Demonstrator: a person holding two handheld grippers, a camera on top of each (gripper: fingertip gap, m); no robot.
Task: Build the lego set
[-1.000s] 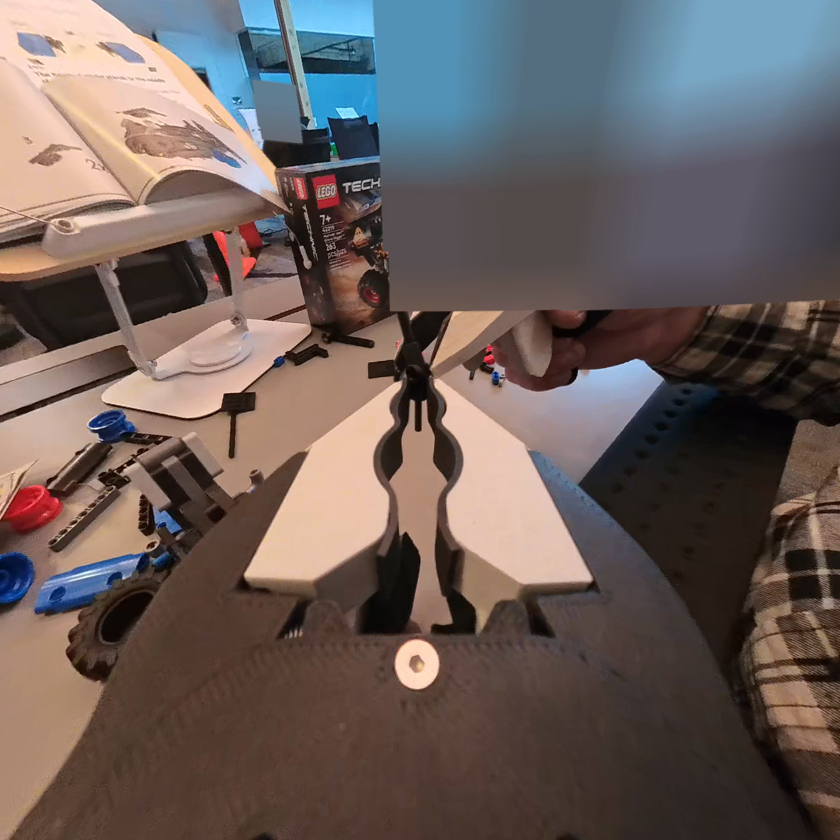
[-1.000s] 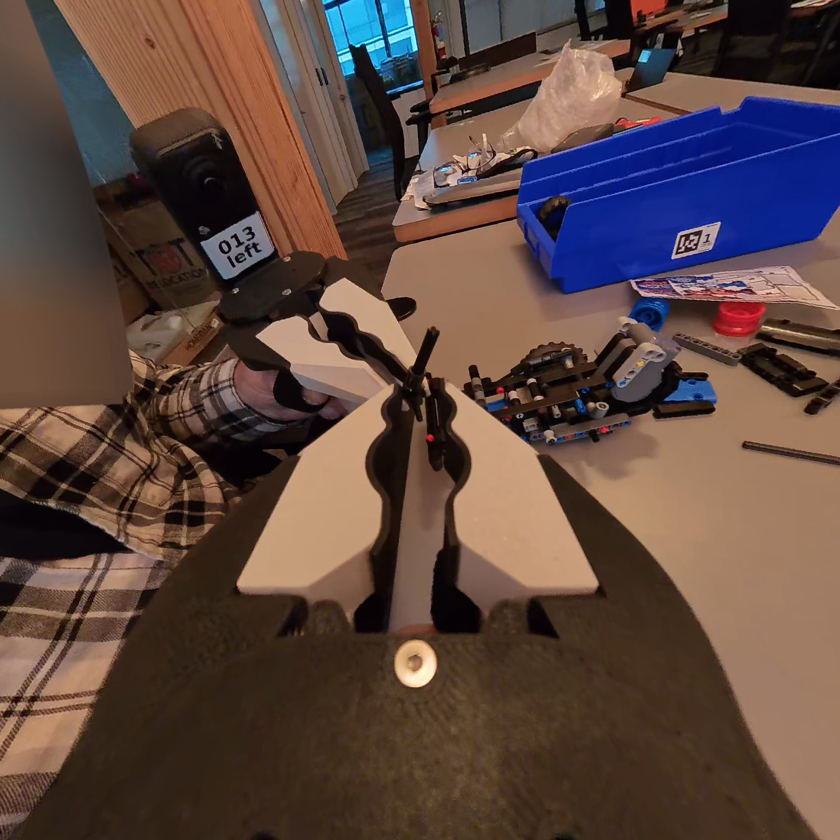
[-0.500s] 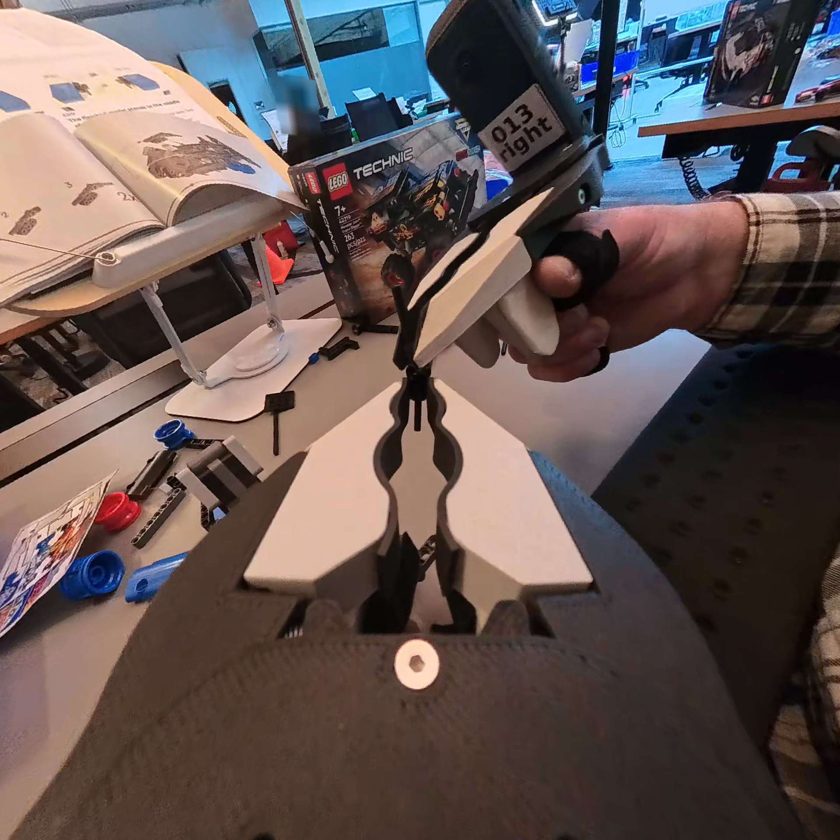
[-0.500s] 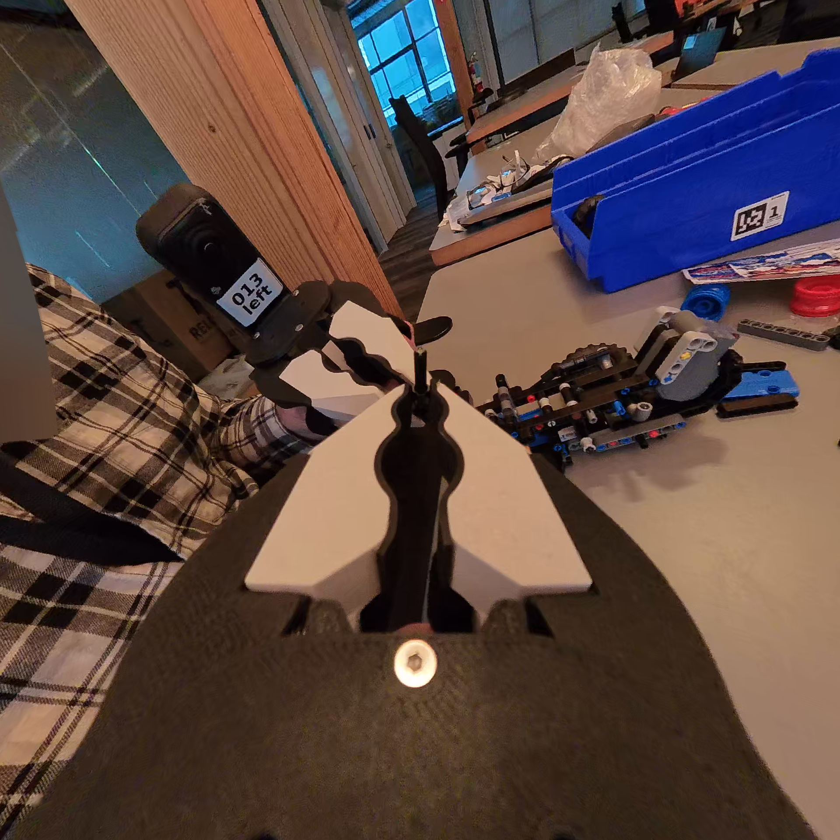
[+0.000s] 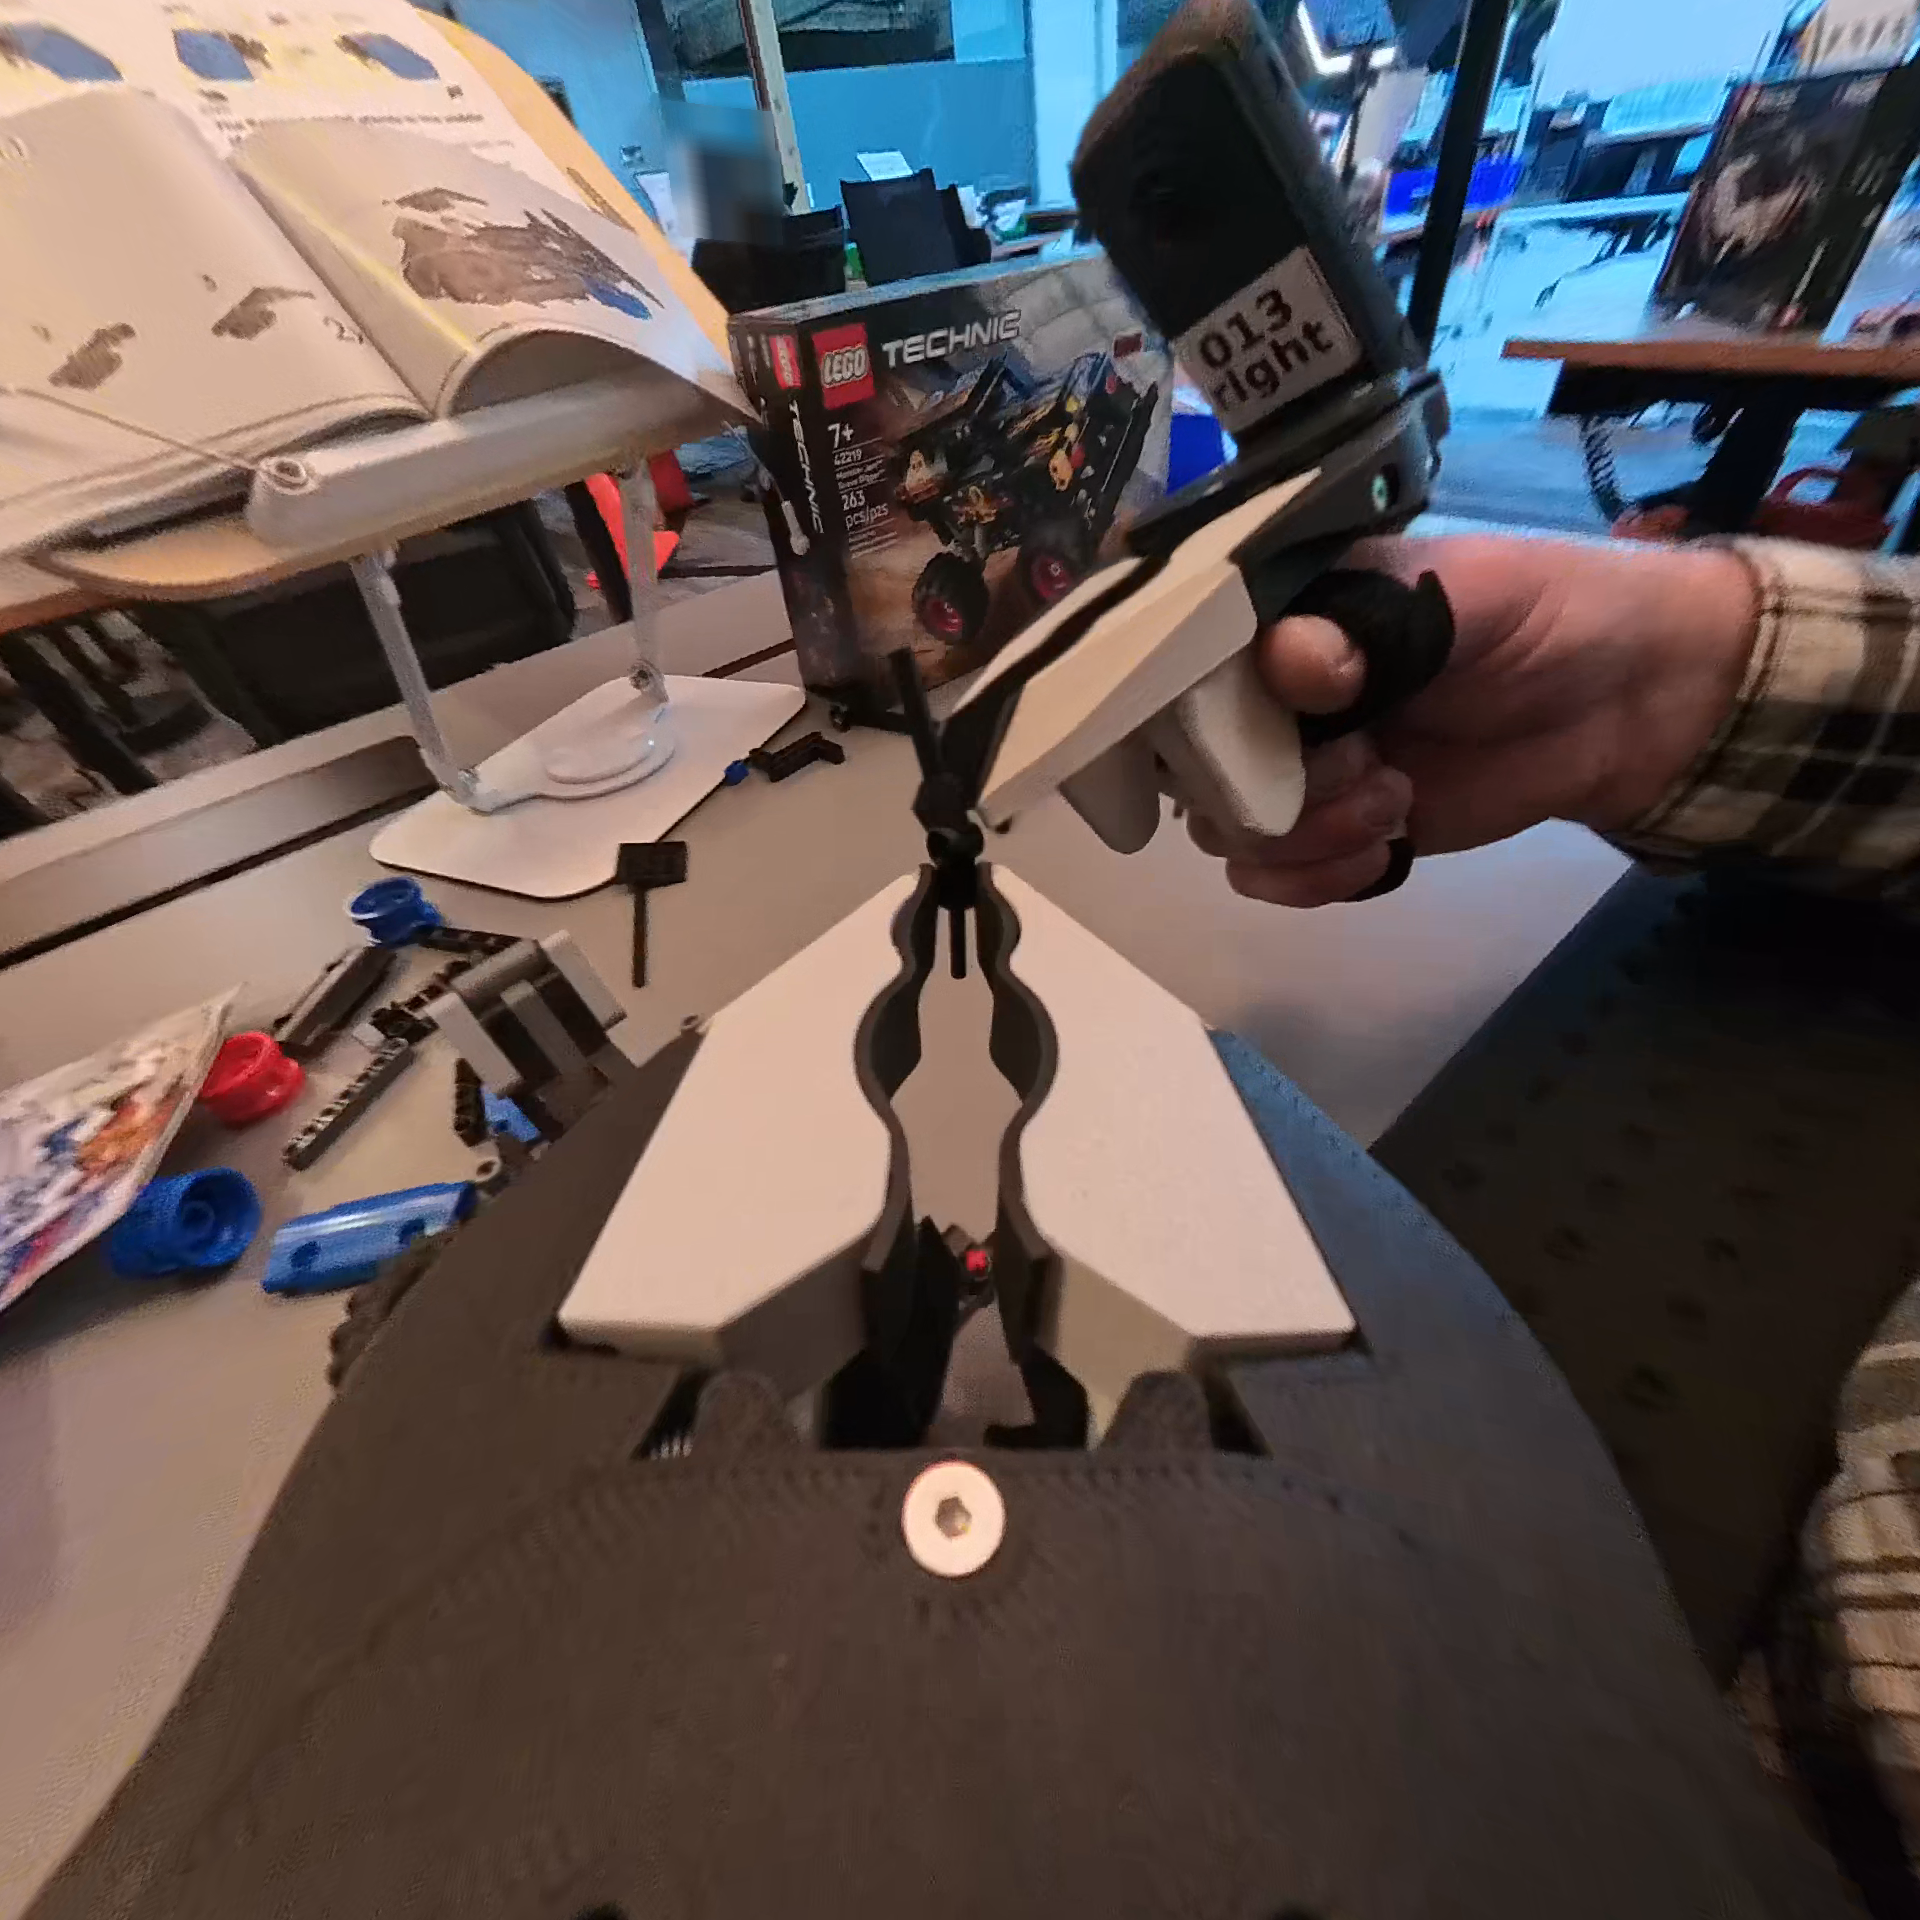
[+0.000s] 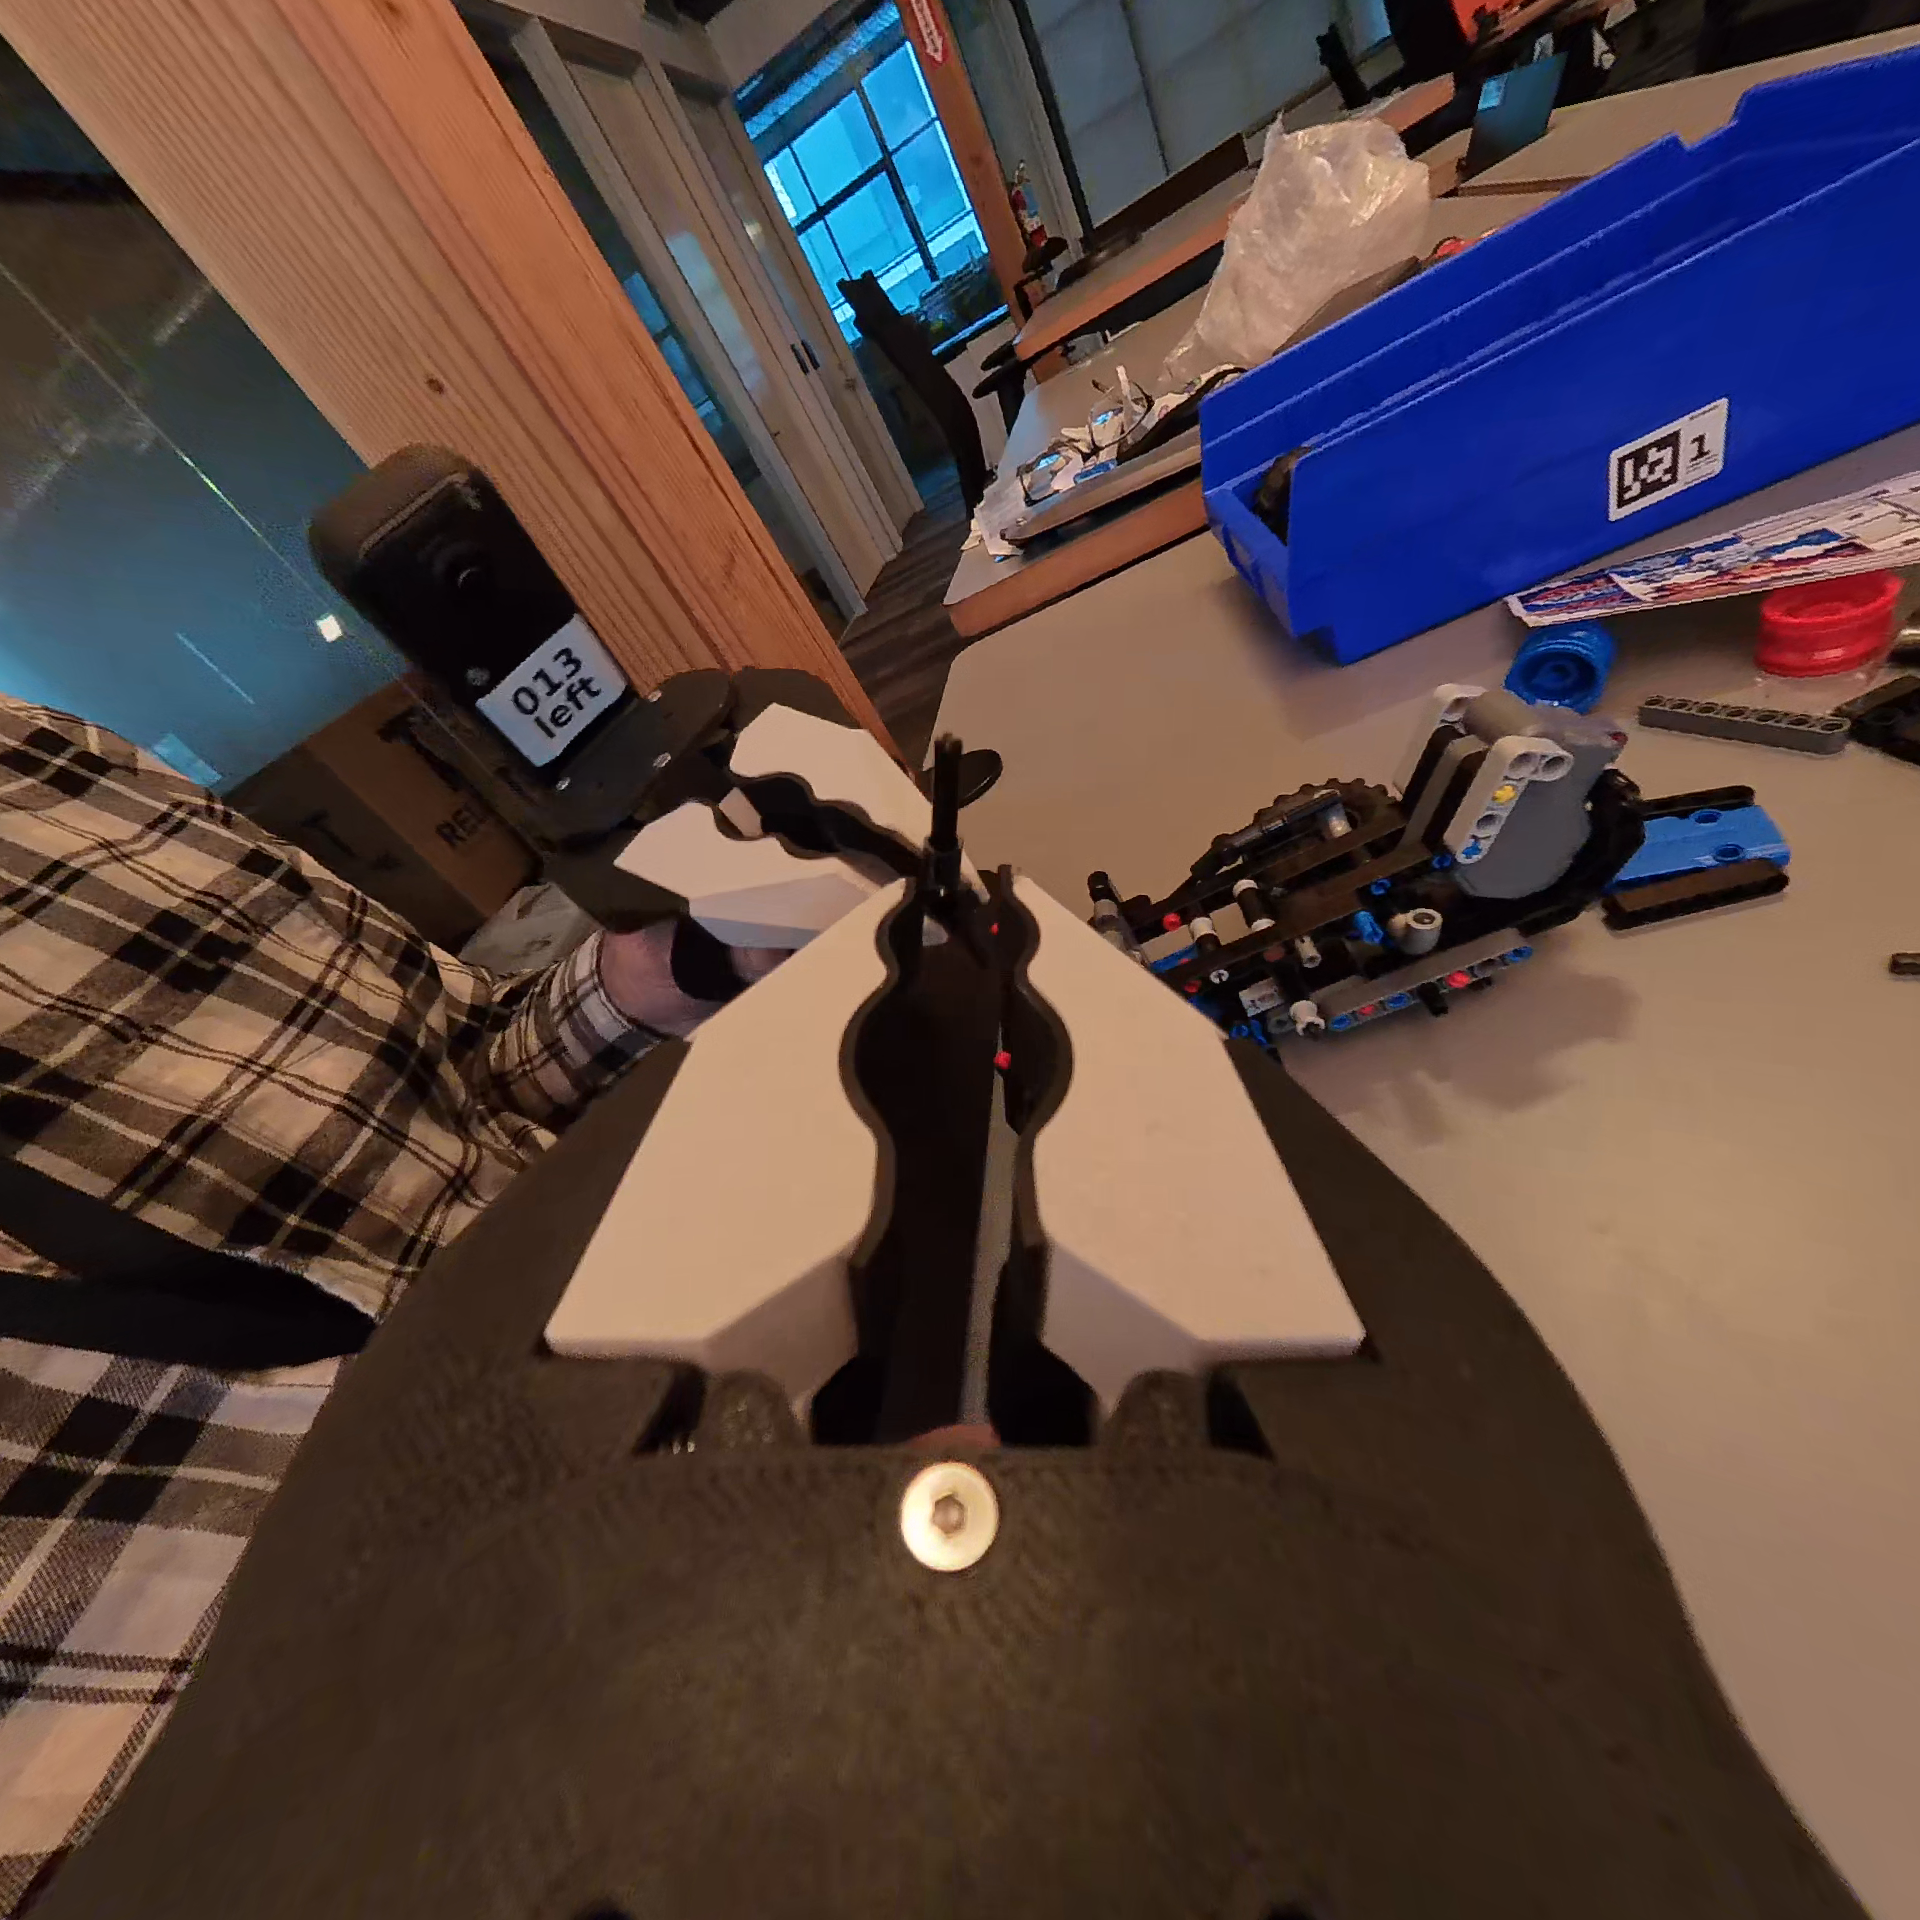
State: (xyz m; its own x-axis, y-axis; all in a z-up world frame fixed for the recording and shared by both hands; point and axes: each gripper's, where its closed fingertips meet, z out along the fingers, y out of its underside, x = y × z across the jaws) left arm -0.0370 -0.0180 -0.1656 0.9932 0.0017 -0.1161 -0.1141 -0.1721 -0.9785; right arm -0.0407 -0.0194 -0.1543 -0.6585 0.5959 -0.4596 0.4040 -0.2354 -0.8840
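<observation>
Pinching a thin black axle piece (image 5: 954,914) at its very tips, the left gripper (image 5: 954,883) has its fingers drawn narrow, the wavy inner edges nearly meeting at the front. The piece stands roughly upright, poking out past the fingertips. Right above it, the right gripper (image 5: 961,769) comes in from the right at a slant, held in a hand (image 5: 1507,717) with a plaid sleeve, and its closed tips grip a second black lego piece (image 5: 925,727) that meets the axle end to end. In the right wrist view the right gripper (image 6: 951,894) is likewise closed tight around dark parts with small red dots, and the left gripper (image 6: 914,842) reaches in from the left, the two sets of tips touching around the same black stick (image 6: 945,800).

Just beyond, on the grey table (image 6: 1558,1195), lies the half-built lego chassis (image 6: 1455,894), black and blue with a grey block at one end. Loose parts are scattered near it: a blue hub (image 6: 1558,665), a red hub (image 6: 1829,623), a grey beam (image 6: 1745,722). Farther back stand a blue bin (image 6: 1558,416), the lego box (image 5: 956,468), and an open instruction book (image 5: 260,260) on a white stand (image 5: 582,800).
</observation>
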